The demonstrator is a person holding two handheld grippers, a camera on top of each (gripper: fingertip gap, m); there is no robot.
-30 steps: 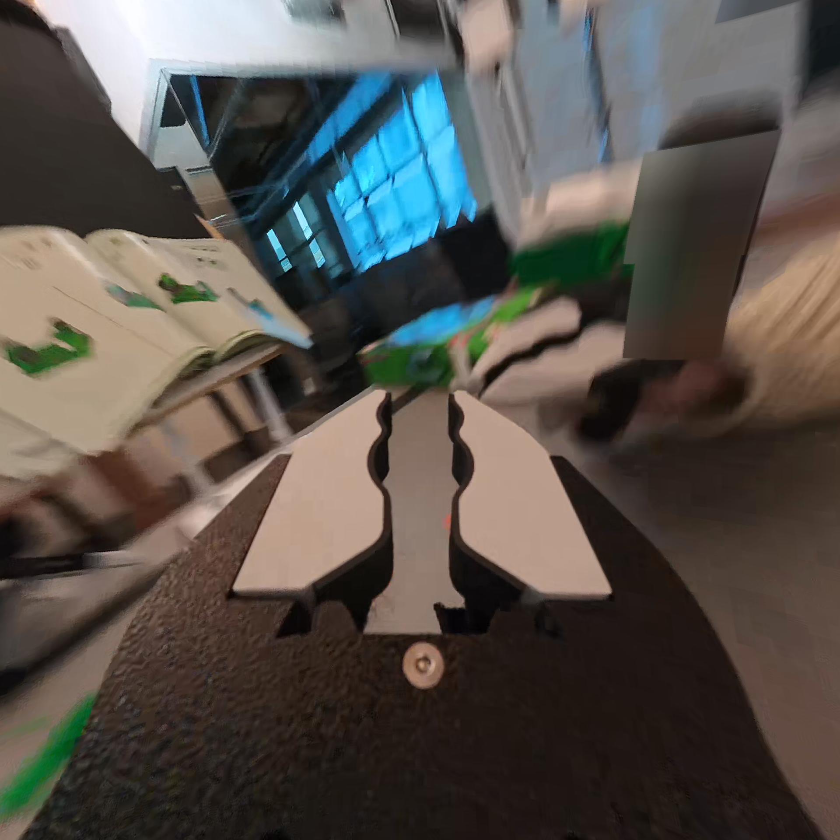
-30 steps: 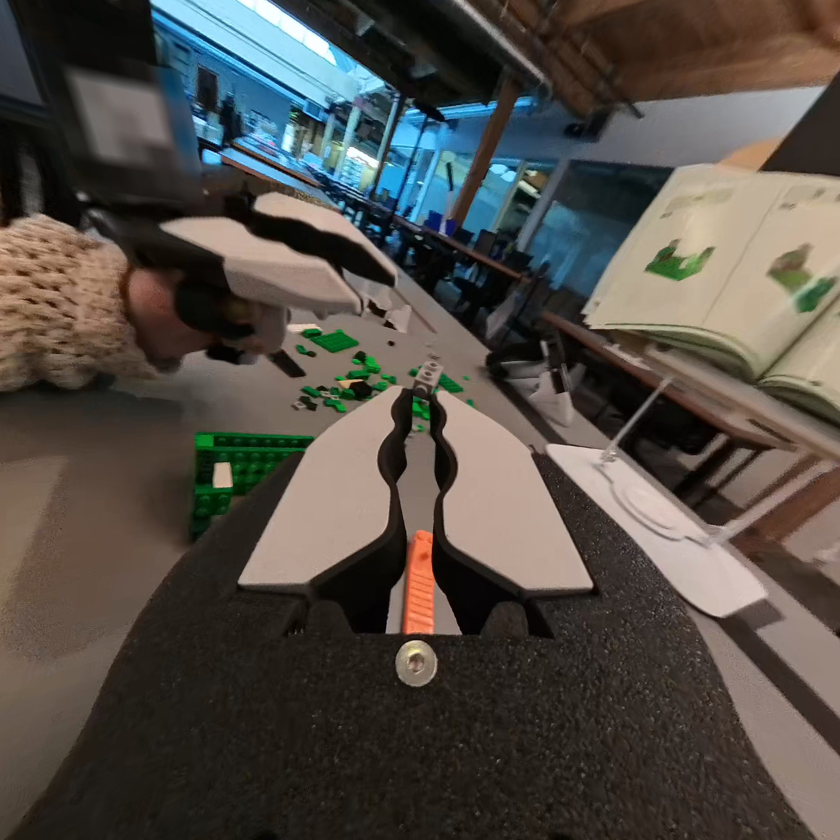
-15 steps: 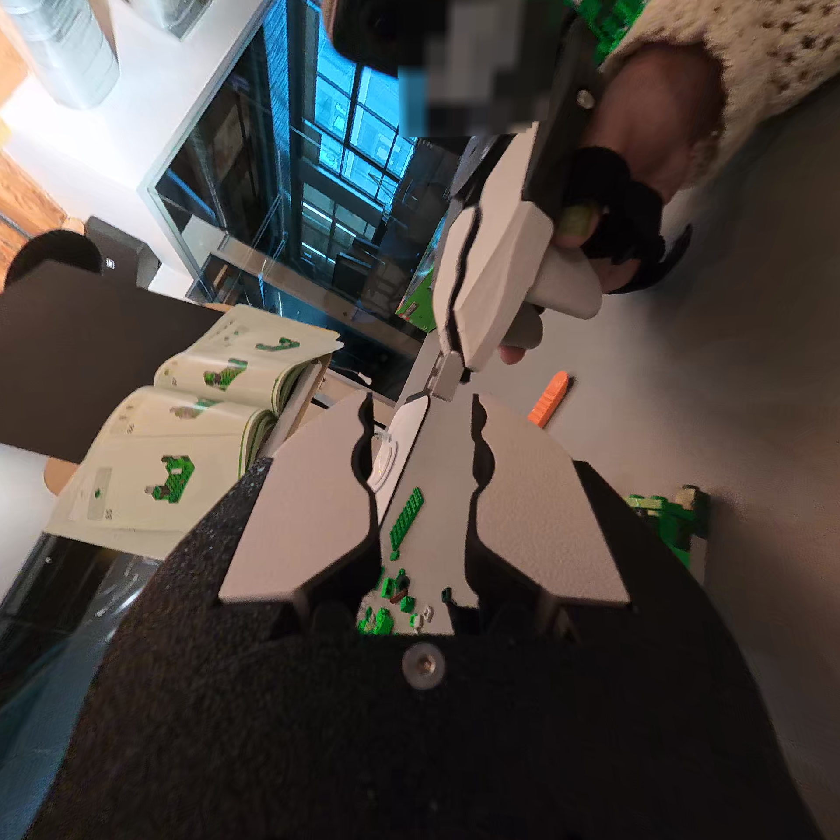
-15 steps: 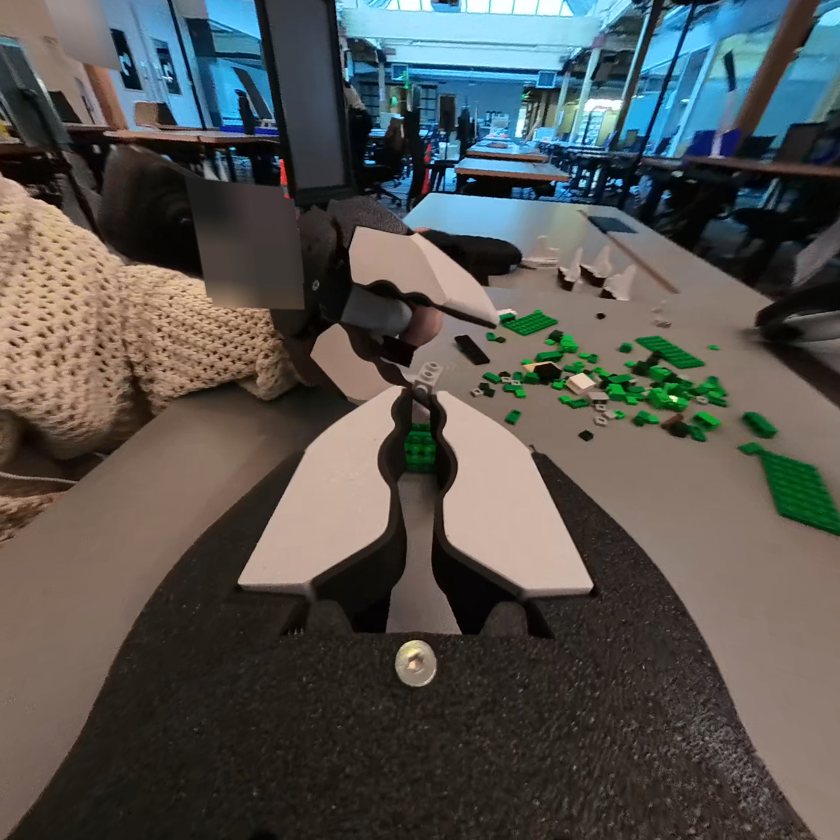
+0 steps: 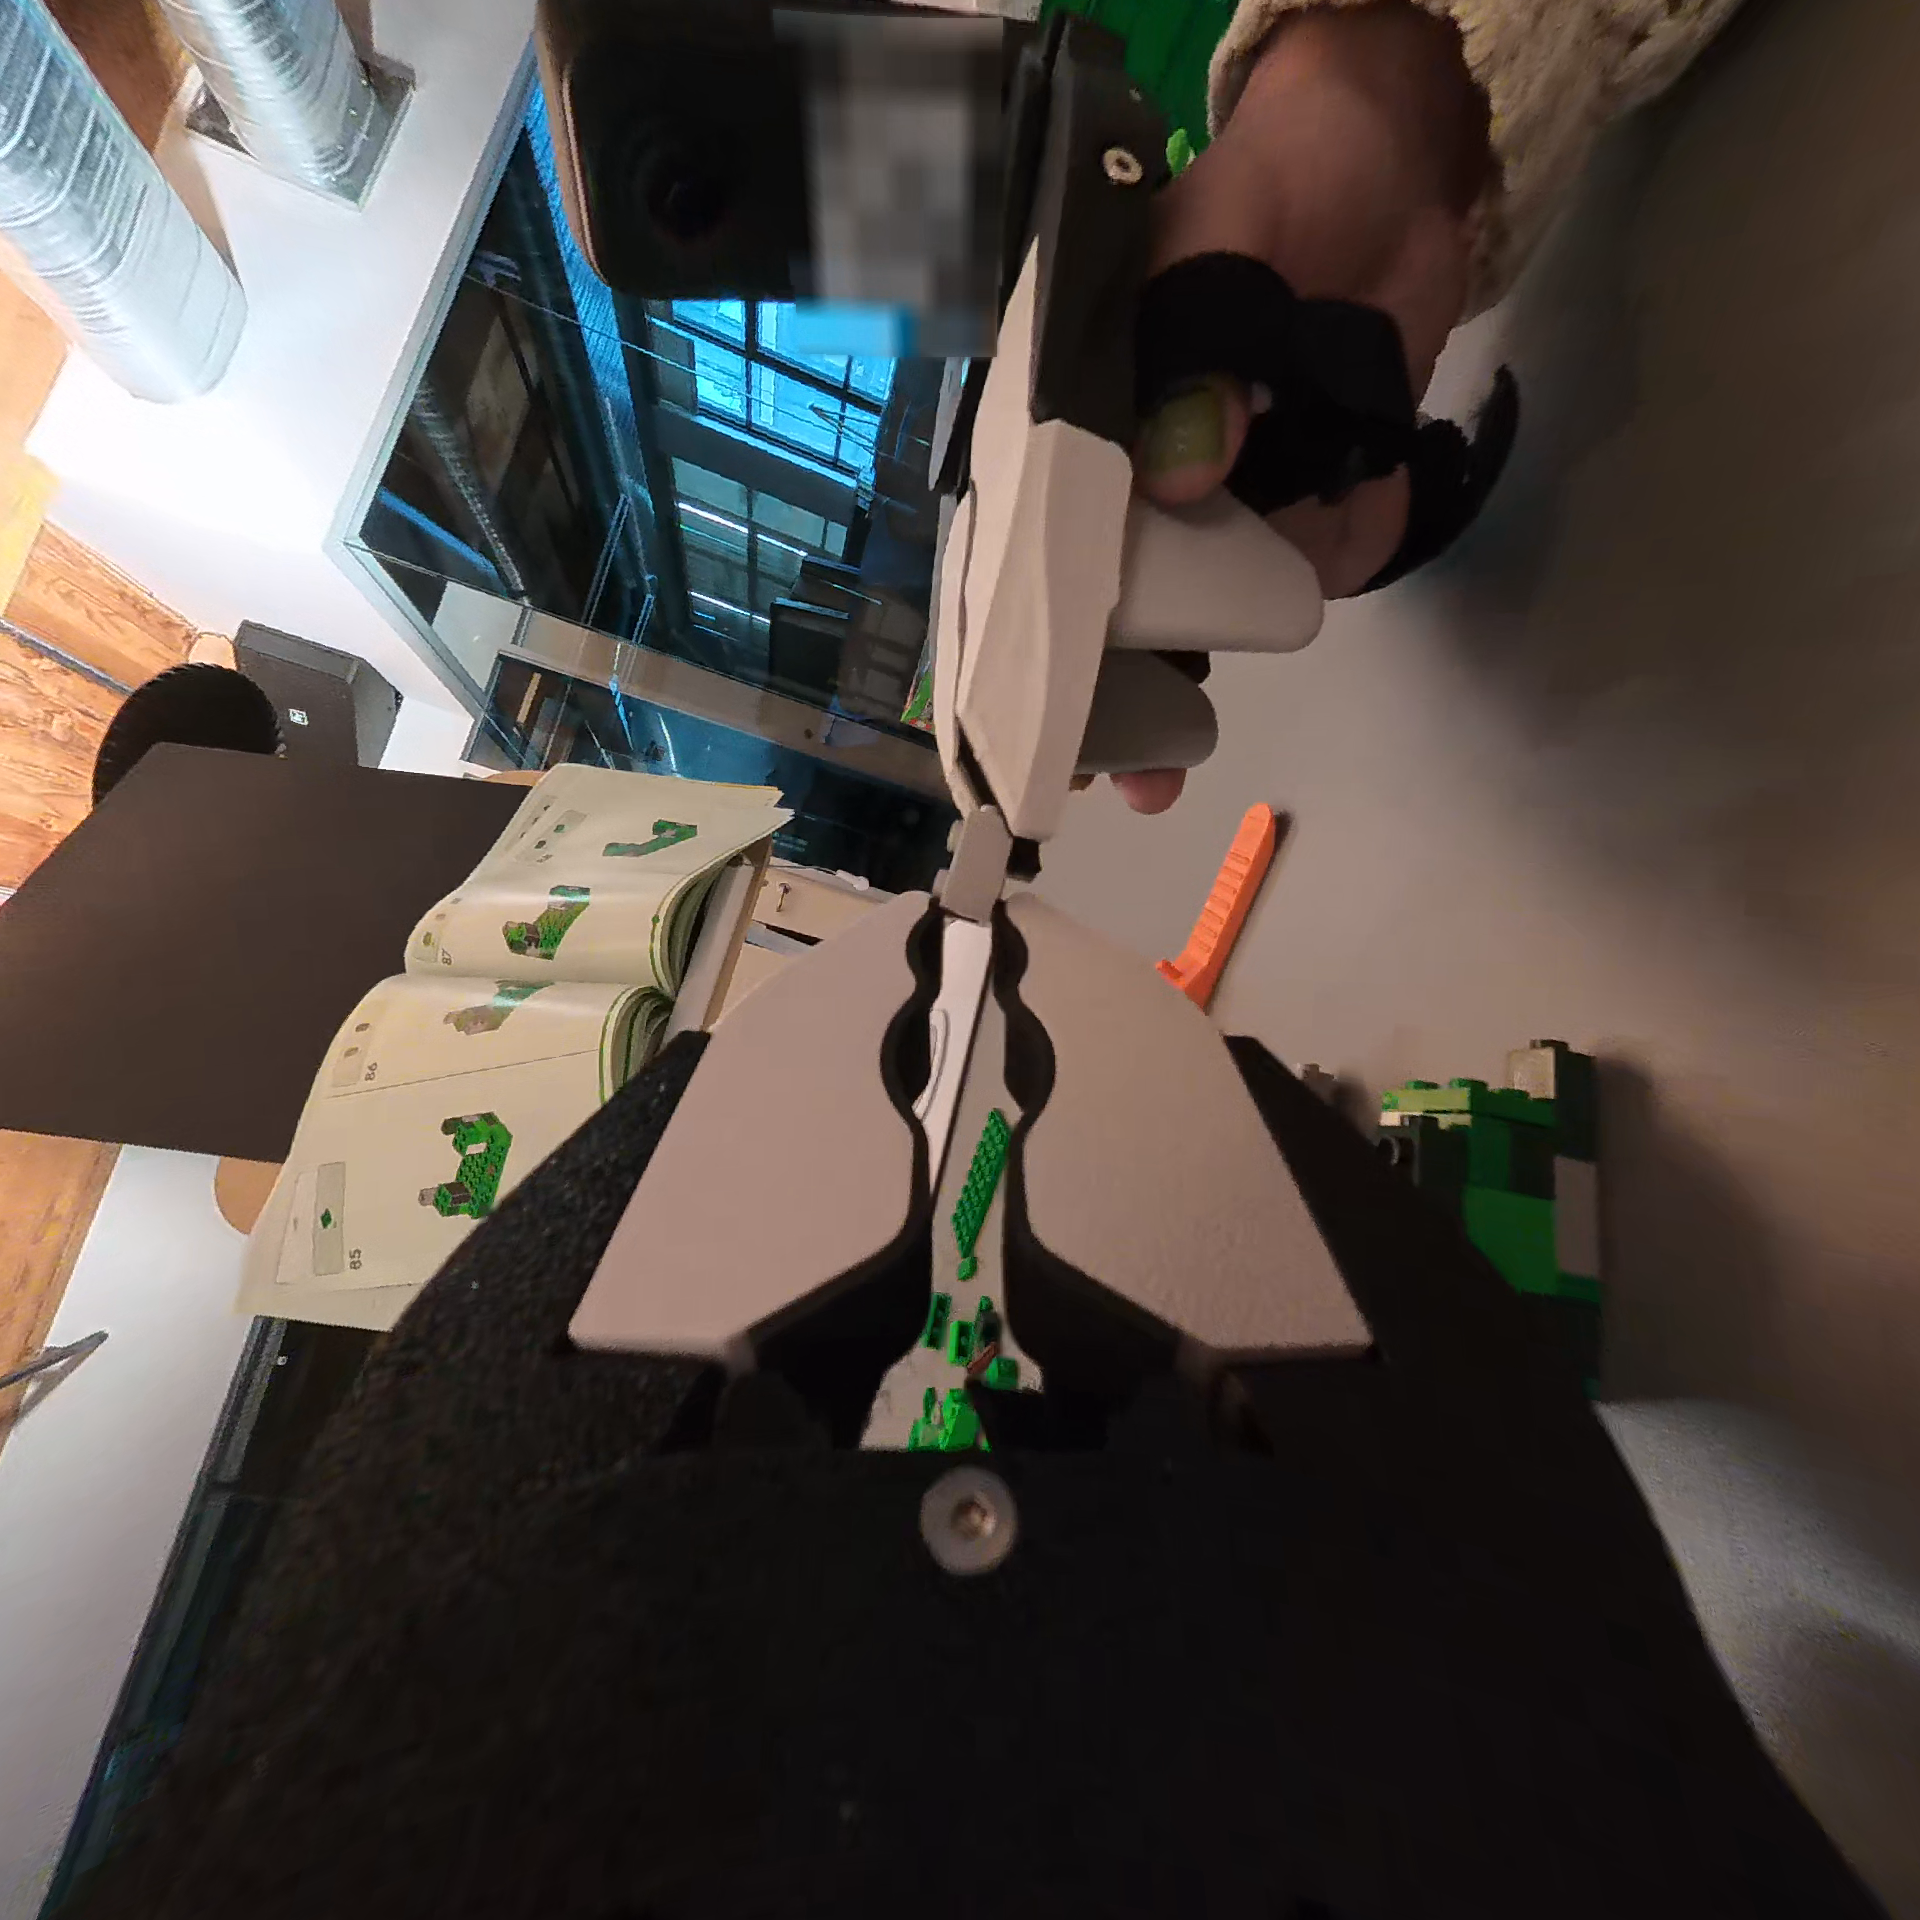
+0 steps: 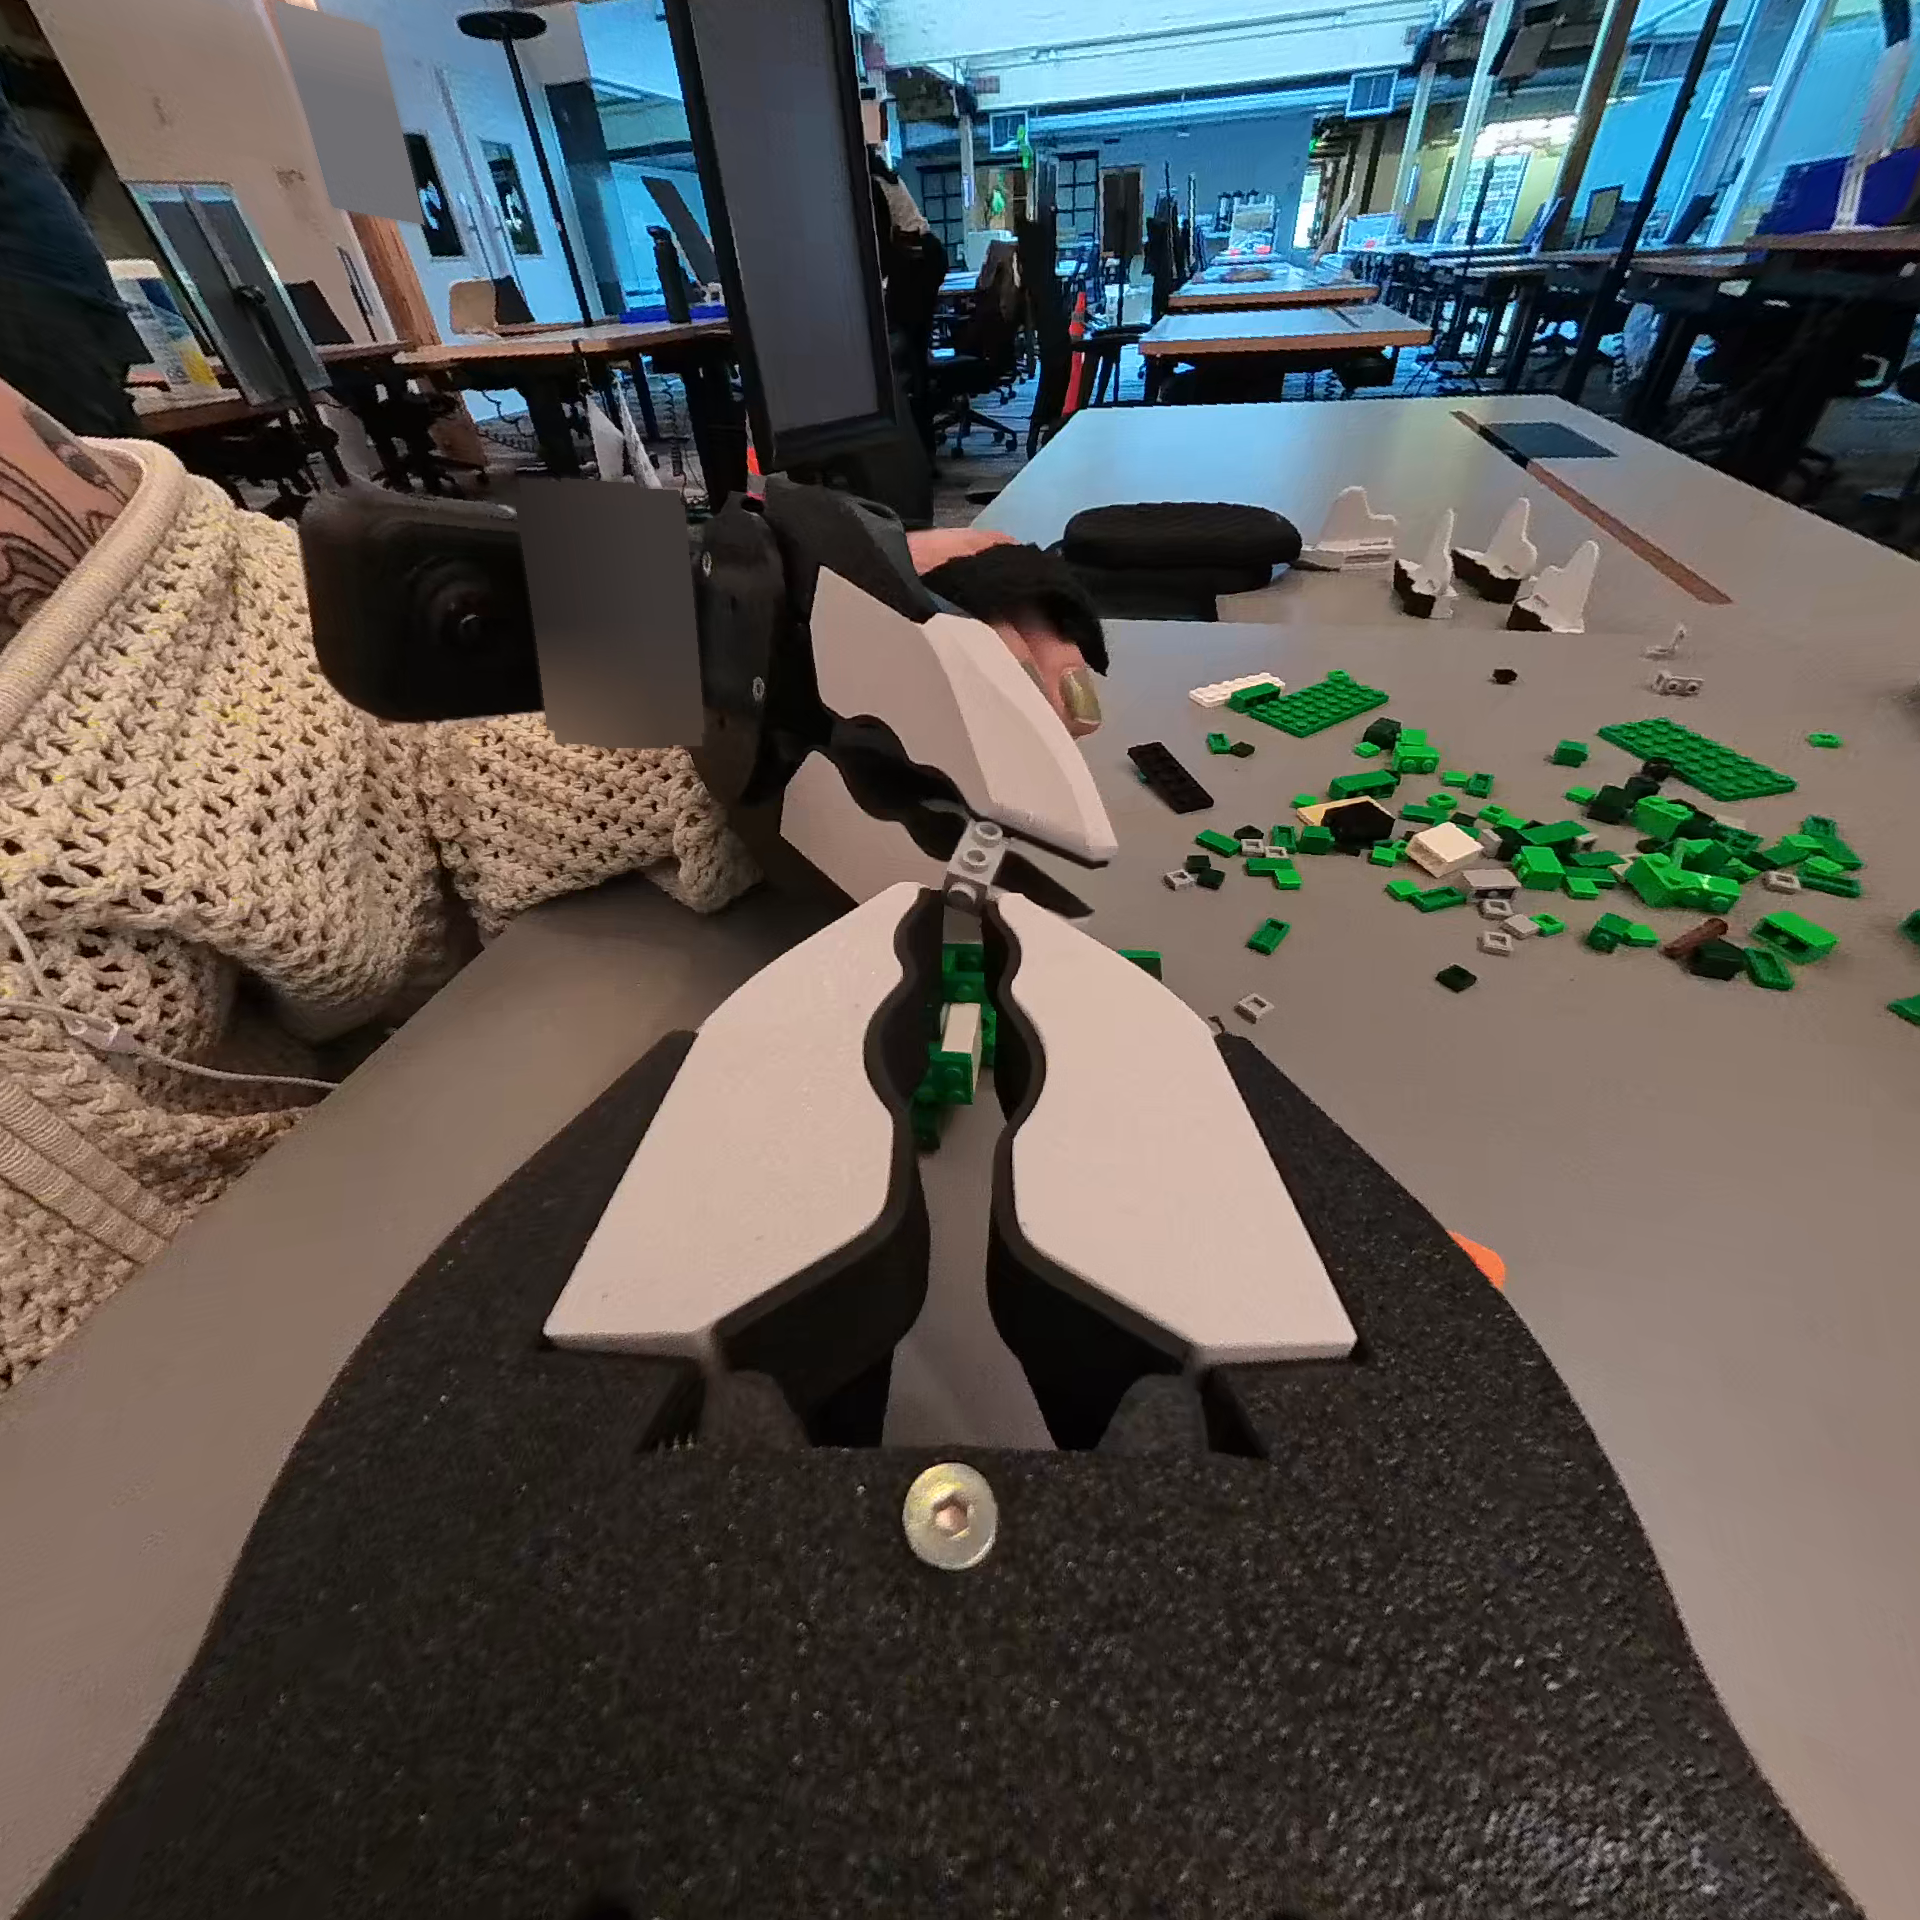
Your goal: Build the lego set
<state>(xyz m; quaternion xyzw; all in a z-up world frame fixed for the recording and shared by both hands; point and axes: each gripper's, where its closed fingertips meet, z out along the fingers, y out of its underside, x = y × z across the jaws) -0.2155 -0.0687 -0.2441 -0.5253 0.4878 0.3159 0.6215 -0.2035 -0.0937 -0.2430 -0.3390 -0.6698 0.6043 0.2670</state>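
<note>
Grey brick [image 6: 974, 871] pinched between both tools, above table [image 6: 1455, 1122] | right gripper [image 6: 961, 914] clamped on its lower end | left gripper [image 5: 969, 914] closed on it too | green build [image 5: 1507, 1184] below on the tabletop | loose green pieces [image 6: 1621, 842] right | orange separator [image 5: 1226, 904] nearby | open booklet [image 5: 499, 1018] propped behind

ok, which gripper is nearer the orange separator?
Right. The right gripper hangs just beside the orange separator; the left gripper meets it from the far side, both shut on the grey piece.
</note>
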